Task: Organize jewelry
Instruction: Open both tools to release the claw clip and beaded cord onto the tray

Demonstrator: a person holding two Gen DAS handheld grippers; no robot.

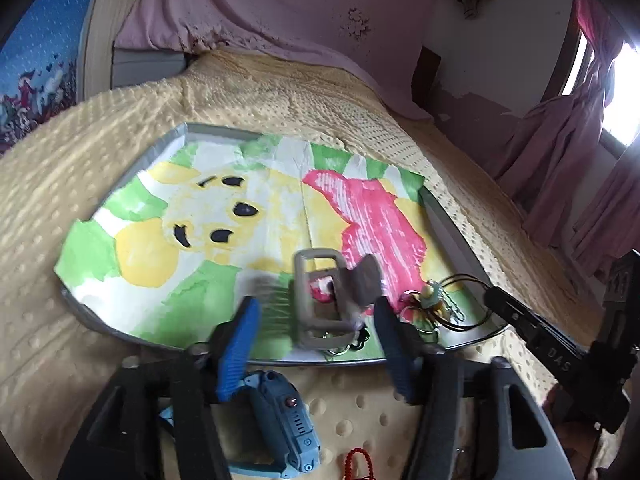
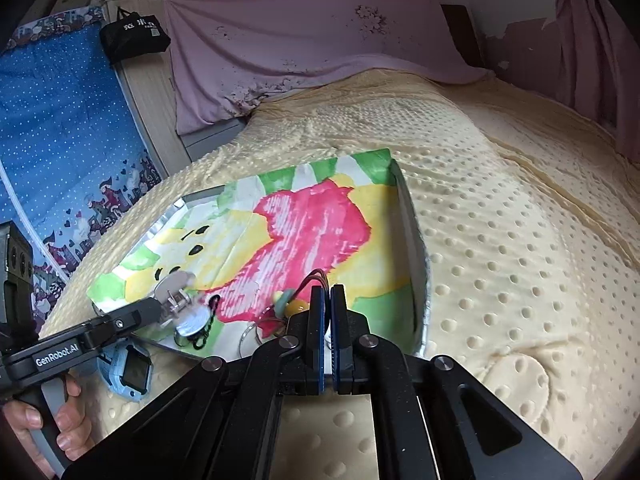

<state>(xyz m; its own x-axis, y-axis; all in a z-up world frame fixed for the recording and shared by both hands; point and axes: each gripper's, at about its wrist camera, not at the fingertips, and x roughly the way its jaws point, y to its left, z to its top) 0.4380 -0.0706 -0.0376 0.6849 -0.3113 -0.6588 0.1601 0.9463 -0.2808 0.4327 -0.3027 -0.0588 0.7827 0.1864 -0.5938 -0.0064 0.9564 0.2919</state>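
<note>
Jewelry sorting on tray (image 1: 168,148), on yellow blanket (image 1: 280,88).
Left gripper (image 1: 316,320) wide, gray watch (image 1: 320,300) loose between the fingers near the near edge; right gripper (image 2: 327,320) closed, empty, beside pendant cord (image 2: 316,276). Better to pinch the cord low and slowly.

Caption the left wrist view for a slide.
Open left gripper over a blurred grey watch on the paper-lined tray; shut right gripper beside a charm cord.
</note>
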